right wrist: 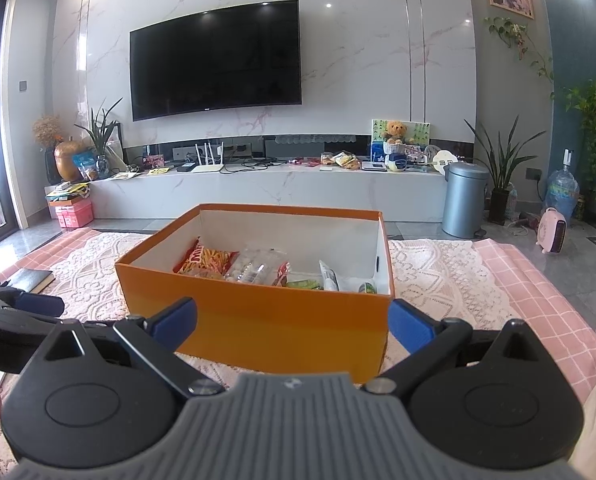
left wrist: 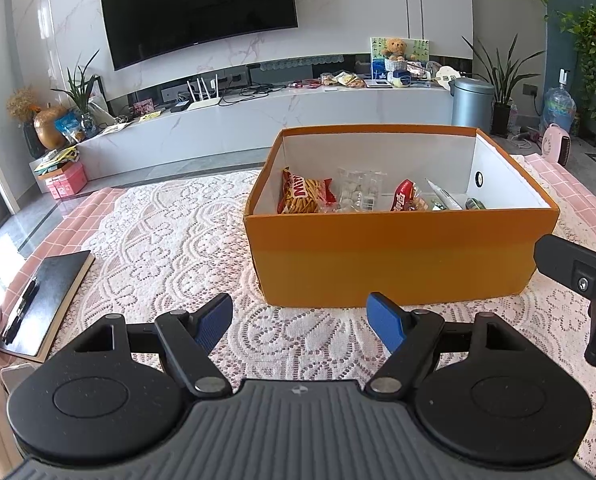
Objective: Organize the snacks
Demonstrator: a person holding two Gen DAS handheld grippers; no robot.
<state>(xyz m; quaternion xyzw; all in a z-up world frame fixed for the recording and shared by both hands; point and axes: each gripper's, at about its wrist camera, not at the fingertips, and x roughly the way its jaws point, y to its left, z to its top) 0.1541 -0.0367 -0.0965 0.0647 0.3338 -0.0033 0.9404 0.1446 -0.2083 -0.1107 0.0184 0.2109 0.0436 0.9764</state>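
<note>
An orange cardboard box (left wrist: 398, 256) (right wrist: 274, 332) with a white inside stands on the lace cloth. In it lie a red bag of stick snacks (left wrist: 304, 196) (right wrist: 204, 262), a clear bag of white pieces (left wrist: 358, 194) (right wrist: 254, 268), a red packet (left wrist: 406, 196), a white tube (left wrist: 444, 196) (right wrist: 329, 276) and a small green packet (left wrist: 475, 203) (right wrist: 367, 288). My left gripper (left wrist: 302, 322) is open and empty, low over the cloth just before the box's near wall. My right gripper (right wrist: 292, 320) is open and empty, in front of the same wall, a little higher.
A black notebook with a pen (left wrist: 42, 304) (right wrist: 32, 280) lies on the table's left side. The right gripper's body (left wrist: 582, 280) shows at the left view's right edge. Beyond the table stand a TV bench (right wrist: 258, 192), a grey bin (right wrist: 464, 200) and a pink heater (right wrist: 552, 232).
</note>
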